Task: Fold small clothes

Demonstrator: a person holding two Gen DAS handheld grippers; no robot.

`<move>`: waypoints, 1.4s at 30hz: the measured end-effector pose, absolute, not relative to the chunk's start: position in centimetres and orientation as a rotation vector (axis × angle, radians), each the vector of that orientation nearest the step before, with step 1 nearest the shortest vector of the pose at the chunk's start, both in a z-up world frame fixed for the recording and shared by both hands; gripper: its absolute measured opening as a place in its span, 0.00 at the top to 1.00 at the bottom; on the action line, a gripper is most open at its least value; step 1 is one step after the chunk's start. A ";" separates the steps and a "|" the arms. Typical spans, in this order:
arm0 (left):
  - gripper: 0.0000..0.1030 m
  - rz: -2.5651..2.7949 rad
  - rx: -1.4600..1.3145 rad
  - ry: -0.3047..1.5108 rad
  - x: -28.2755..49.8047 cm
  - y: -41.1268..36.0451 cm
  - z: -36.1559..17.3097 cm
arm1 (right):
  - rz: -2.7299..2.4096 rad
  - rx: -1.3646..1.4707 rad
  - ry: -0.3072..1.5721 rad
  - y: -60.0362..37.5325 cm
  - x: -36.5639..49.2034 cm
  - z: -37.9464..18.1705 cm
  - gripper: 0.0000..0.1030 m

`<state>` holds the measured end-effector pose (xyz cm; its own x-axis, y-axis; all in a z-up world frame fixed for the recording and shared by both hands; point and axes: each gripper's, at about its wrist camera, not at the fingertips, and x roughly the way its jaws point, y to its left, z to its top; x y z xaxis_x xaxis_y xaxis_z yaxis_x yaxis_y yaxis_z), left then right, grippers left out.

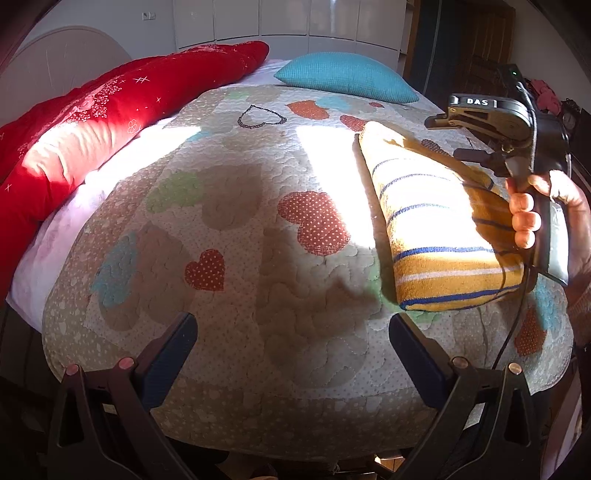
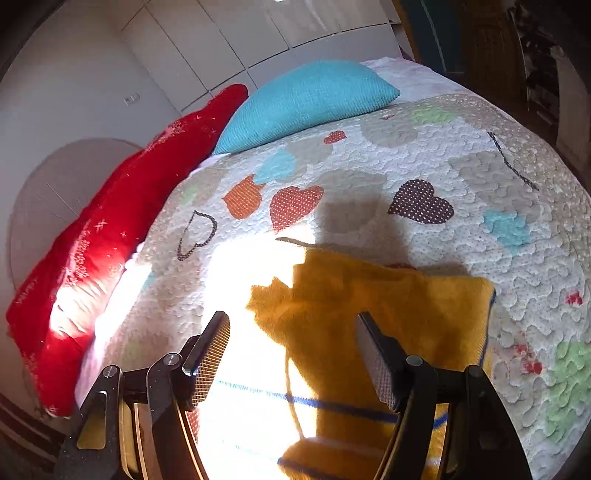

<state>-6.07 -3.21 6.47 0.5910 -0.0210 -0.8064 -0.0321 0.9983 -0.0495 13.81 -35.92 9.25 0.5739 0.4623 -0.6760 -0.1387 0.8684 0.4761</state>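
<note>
Lying folded on the quilt (image 1: 258,295), the striped towel (image 1: 436,229) seems untouched.

Bed (image 1: 229,387) w/ heart-patch quilt (image 1: 258,240)
On it: folded yellow striped towel (image 1: 439,229) at right, teal pillow (image 1: 347,75) at head, red blanket (image 1: 110,110) along left edge.

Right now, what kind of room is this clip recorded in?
Most likely a bedroom: the striped towel lies on a bed with a heart-patterned quilt, a teal pillow and a red duvet at its far end, and white wardrobe doors behind.
</note>
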 end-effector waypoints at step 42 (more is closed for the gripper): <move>0.00 -0.088 0.020 1.003 -6.0 -8.6 5.5 | 0.224 0.476 0.817 -48.5 -5.7 6.6 0.91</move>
